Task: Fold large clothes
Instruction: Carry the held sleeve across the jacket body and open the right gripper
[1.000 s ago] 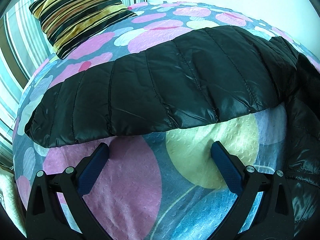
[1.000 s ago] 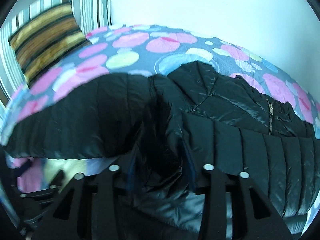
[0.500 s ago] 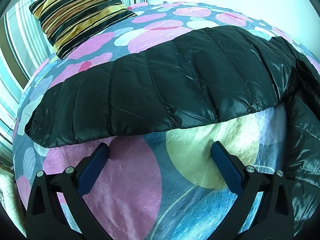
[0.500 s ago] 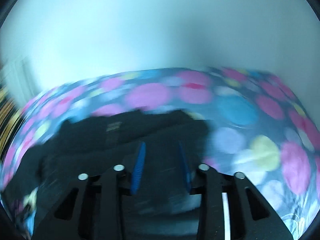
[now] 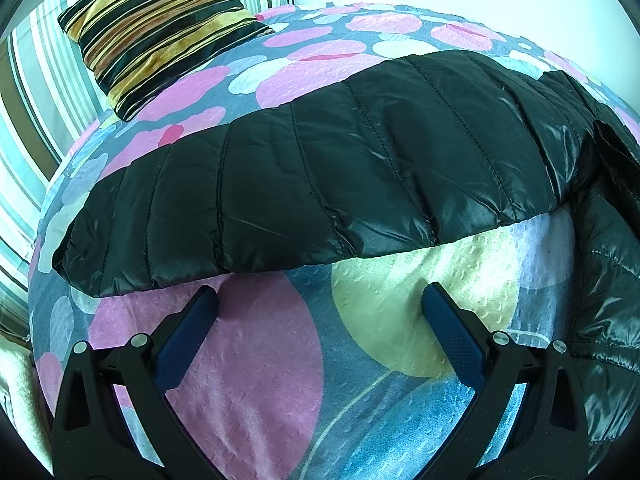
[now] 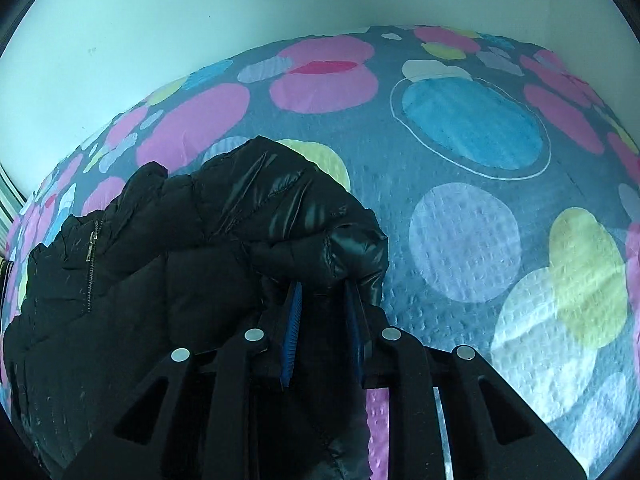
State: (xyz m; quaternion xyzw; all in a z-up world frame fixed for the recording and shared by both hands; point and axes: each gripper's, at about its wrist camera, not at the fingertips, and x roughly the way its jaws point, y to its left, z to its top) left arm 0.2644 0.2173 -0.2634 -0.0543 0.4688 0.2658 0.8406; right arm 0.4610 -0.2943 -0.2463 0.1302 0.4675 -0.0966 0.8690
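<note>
- Bed with dark blue bedspread printed in pink, yellow, blue and white circles (image 5: pixel 280 360) carried everything; it ran up to a white wall.
- Shiny black quilted puffer jacket (image 5: pixel 320 184) lay spread directly on it, sleeve stretched across.
- Striped yellow, black and orange velvet cushion (image 5: pixel 160 24) sat at far left corner, apart from jacket.

— What kind of room is this?
— A bedroom. The bed (image 5: pixel 248 364) wears a grey cover printed with pink, blue, yellow and white circles.
— And behind it?
— A plain white wall (image 6: pixel 224 12) runs along the far edge. A striped curtain (image 5: pixel 36 92) in teal, white and brown hangs at the left.
— Anything on the bed?
— A cushion (image 5: pixel 160 28) striped gold and black, near that curtain. Bright, even light.
</note>
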